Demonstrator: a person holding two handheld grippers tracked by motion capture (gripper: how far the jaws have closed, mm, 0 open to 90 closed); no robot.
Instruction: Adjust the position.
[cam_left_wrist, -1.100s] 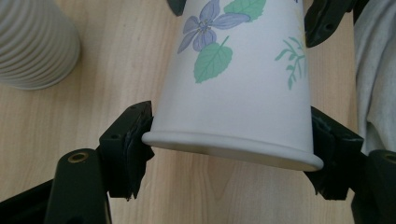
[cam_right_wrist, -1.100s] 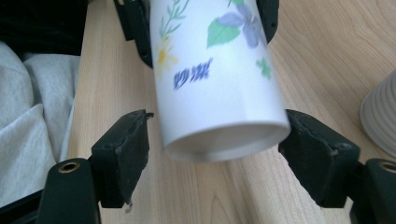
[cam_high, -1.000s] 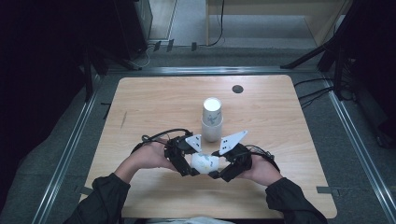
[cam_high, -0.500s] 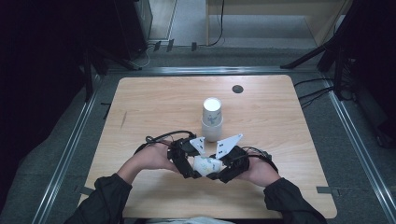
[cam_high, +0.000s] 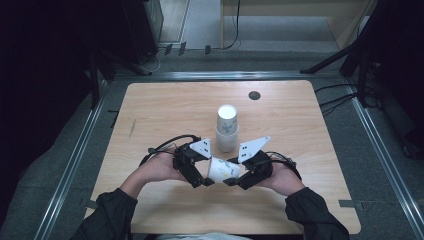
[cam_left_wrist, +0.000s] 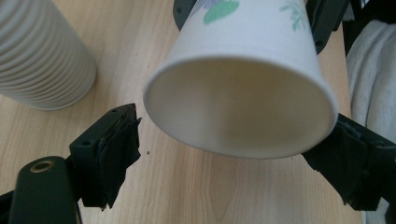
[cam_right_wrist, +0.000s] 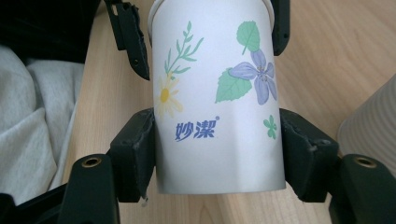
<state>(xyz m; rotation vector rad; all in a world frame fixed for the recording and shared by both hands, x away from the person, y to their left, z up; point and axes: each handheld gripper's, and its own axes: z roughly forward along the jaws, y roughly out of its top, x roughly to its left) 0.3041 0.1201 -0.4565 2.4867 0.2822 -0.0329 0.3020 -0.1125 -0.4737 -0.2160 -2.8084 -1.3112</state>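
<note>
My left gripper (cam_high: 200, 175) had just been opening, its rough black pads clear of the cup's rim (cam_left_wrist: 240, 105). The smooth paper cup (cam_high: 223, 169), tapered and flower-printed, lay sideways between my hands, low over the pale wooden table (cam_high: 165, 110). My right gripper (cam_high: 239, 176) clenched its base, which earlier it had not. The ribbed white stack (cam_high: 227, 127) stood just behind. Dark floor surrounded the table.
</note>
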